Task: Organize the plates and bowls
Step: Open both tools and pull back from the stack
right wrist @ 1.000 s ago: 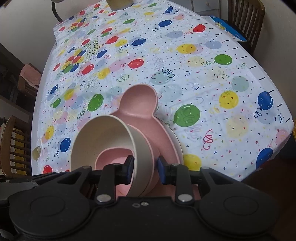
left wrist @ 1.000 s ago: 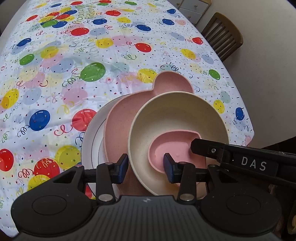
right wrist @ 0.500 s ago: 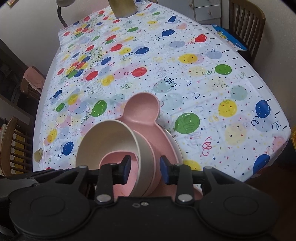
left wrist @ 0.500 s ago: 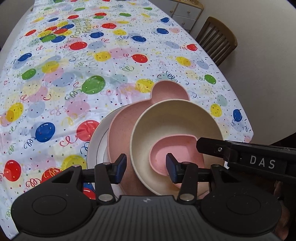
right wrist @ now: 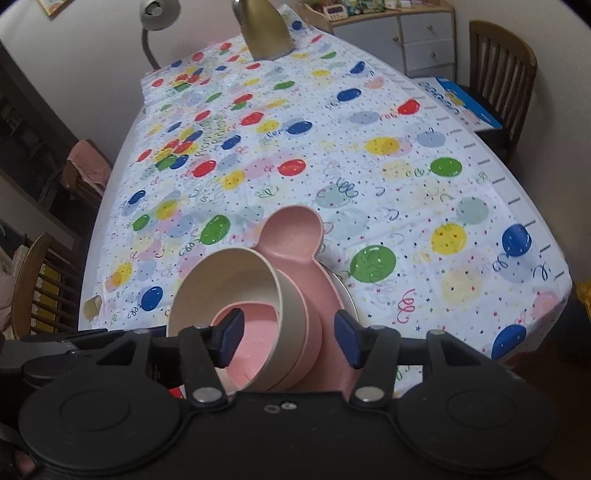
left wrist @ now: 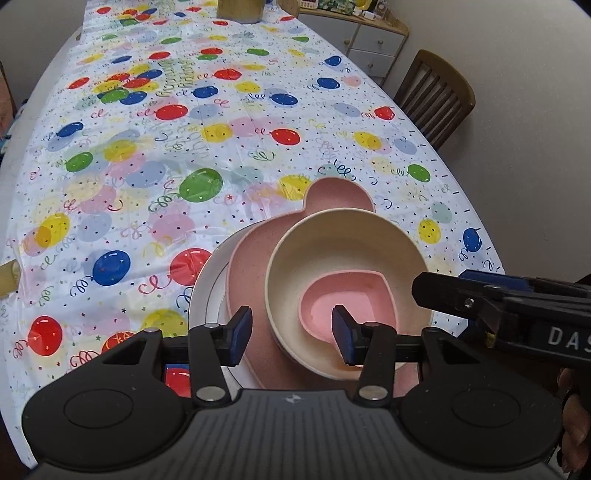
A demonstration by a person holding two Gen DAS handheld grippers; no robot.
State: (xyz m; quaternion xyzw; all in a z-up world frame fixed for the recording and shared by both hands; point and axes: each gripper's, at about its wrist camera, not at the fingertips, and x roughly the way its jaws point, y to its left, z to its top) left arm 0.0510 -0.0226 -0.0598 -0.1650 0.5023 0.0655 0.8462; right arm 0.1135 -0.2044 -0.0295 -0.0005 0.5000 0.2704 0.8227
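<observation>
Both grippers have let go of the cream bowl [left wrist: 347, 254]: the left gripper [left wrist: 291, 338] stands released, while the right gripper [right wrist: 288, 338] is opening wider. The stack looks finished.

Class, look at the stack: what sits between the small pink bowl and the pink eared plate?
The cream bowl: small pink bowl nests inside it, and it rests on the pink eared plate. The left wrist view shows it.

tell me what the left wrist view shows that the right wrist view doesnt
Only the left wrist view shows the right tongs from outside, reaching in beside the cream bowl; their tips are hidden.

Only the right wrist view shows the grey lamp, a blue box on a chair, and the right tongs' jaws opening astride the bowl's wall.

Both show the pink small bowl inside the cream bowl, on the pink eared plate, over a white plate.
</observation>
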